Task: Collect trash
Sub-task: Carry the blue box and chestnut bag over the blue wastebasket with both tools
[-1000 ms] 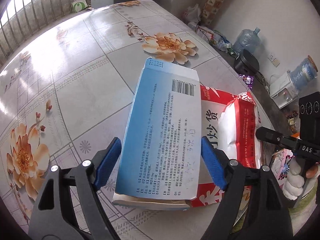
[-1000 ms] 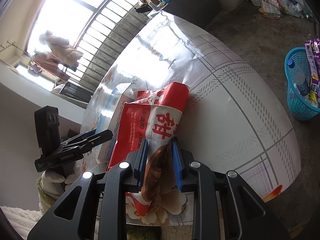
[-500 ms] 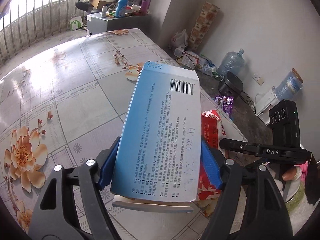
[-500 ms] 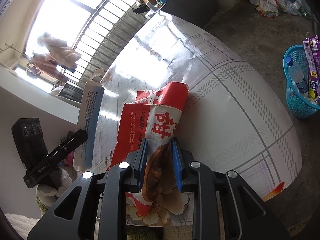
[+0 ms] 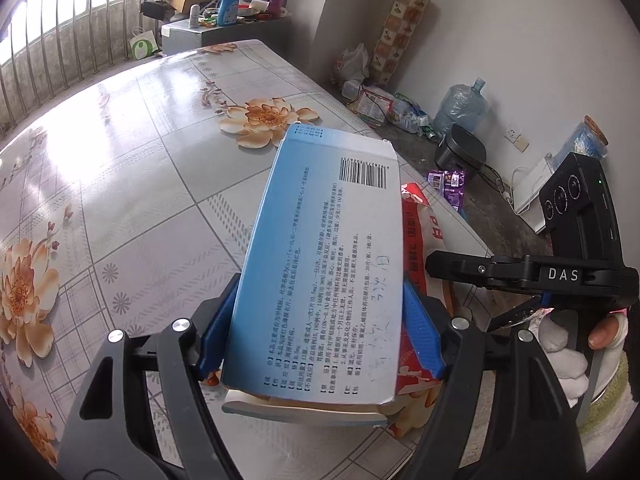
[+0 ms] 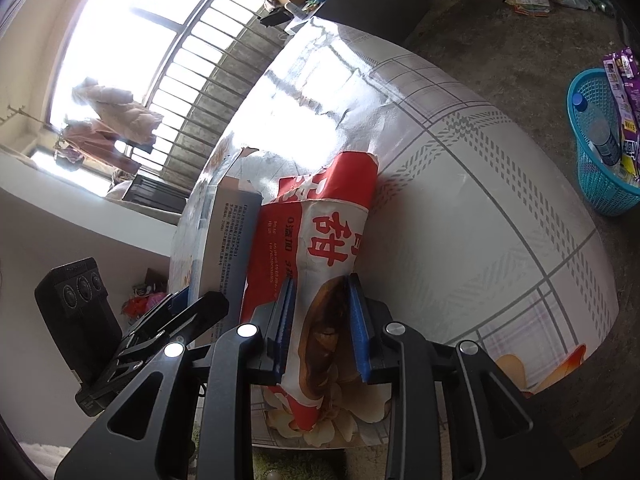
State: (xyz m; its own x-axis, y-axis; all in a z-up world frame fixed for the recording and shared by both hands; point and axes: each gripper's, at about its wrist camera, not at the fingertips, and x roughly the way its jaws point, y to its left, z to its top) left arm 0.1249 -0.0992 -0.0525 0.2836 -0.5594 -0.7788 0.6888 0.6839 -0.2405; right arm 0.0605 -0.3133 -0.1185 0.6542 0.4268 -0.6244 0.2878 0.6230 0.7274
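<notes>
In the left wrist view, the left gripper (image 5: pixel 320 336) clamps a flat blue-and-white cardboard box (image 5: pixel 324 264) printed with small text and a barcode; its blue jaws press on both long edges, and the box fills the frame's centre, tilted up above the glossy flower-patterned tabletop (image 5: pixel 132 168). At the right edge a white-gloved hand (image 5: pixel 560 344) holds the right gripper's black handle.

In the right wrist view, the right gripper (image 6: pixel 320 324) has a crumpled red-and-white plastic snack bag (image 6: pixel 320 248) between its blue jaws, which have just been opening slightly; the pads touch the bag's sides at lower centre. The bag lies on the tabletop near its edge, with the box just beside it on the left. A turquoise plastic mesh basket (image 6: pixel 592 176) holding a bottle and purple packets stands on the floor at the right edge.
</notes>
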